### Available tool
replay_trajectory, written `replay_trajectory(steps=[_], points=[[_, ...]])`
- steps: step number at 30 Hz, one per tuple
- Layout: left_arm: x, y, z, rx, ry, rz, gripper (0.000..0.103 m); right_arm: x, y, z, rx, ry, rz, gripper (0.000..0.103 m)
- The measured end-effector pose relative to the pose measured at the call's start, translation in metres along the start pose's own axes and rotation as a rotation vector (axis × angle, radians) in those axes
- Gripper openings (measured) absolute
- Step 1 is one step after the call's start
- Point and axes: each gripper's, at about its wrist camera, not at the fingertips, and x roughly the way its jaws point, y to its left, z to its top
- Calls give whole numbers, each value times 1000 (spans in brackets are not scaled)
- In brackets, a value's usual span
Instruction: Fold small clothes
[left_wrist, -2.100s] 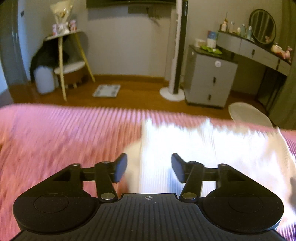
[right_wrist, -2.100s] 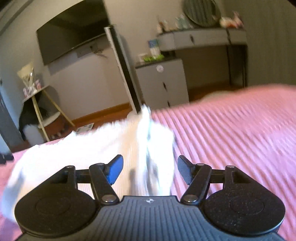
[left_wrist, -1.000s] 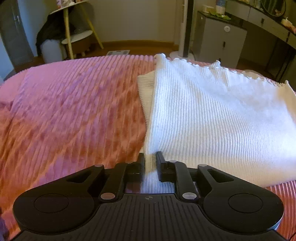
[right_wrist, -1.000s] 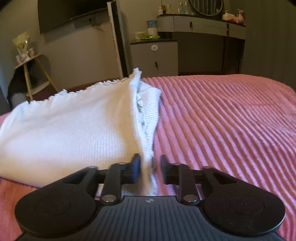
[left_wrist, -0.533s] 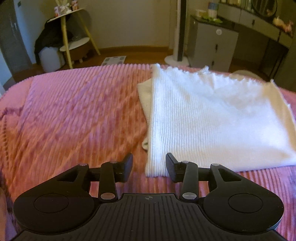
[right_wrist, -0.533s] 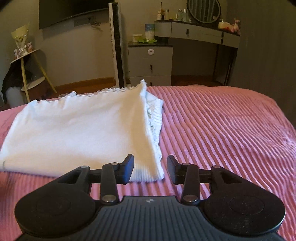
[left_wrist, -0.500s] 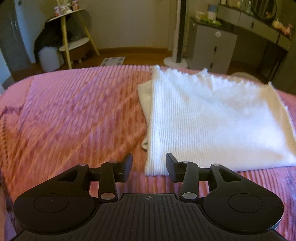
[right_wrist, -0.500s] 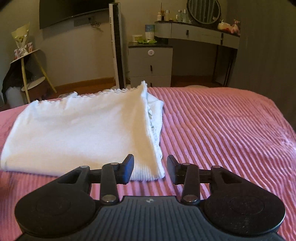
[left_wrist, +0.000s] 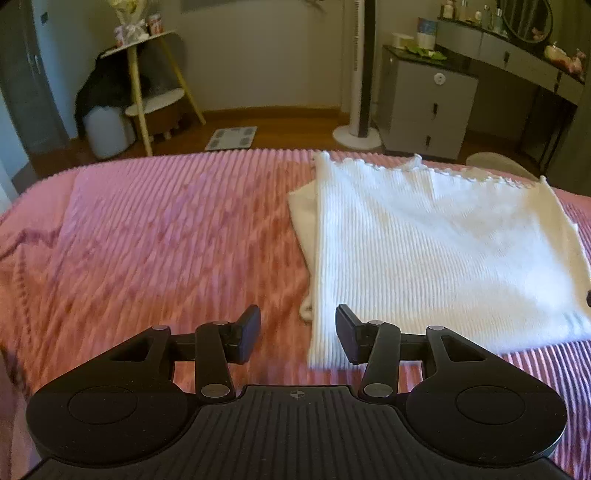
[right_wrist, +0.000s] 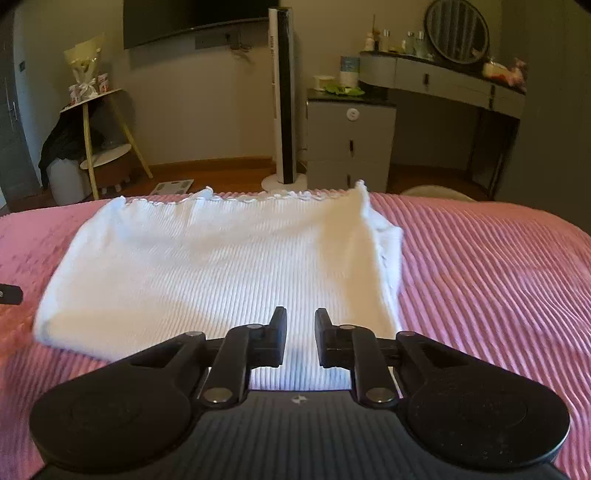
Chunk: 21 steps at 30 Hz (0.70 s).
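Observation:
A white ribbed top (left_wrist: 424, 240) lies folded flat on the pink ribbed bedspread (left_wrist: 147, 240), its scalloped hem at the far edge. My left gripper (left_wrist: 297, 338) hovers above the top's near left corner, its jaws opening, and the pads touch no cloth. In the right wrist view the same top (right_wrist: 221, 266) fills the middle. My right gripper (right_wrist: 300, 339) hangs over its near edge, right of centre. Its jaws are closing to a narrow gap, and the cloth shows below them, not pinched.
Beyond the bed's far edge stand a tower fan (right_wrist: 284, 99), a grey drawer cabinet (right_wrist: 349, 144) and a wooden side stand (left_wrist: 147, 85). A bathroom scale (left_wrist: 231, 138) lies on the floor. Bare bedspread (right_wrist: 480, 277) stretches to the right of the top.
Both grippers let go of the top's near corners and rose. The left jaws widened. The right gripper slid left along the near edge and its jaws narrowed again.

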Motion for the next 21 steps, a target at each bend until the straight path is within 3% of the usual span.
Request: replay_trajectory(steps=[8,12,14,16,21], points=[[67,-27,33,-43,-33,4,56,62,-6,18,-83,-100,-37,16],[102,-42,45,-9,-18,60,57,93,-22,14,-144,-69,-121,13],[113,-40,49,-25,-24,78,67,104,-41,7,-114,-42,-105,13],[120,-35,54,-48,-18,108,74,104,-50,2,-120,-69,-94,13],[110,-5,60,-130,-9,128,74,97,-63,1,-32,-78,-96,12]])
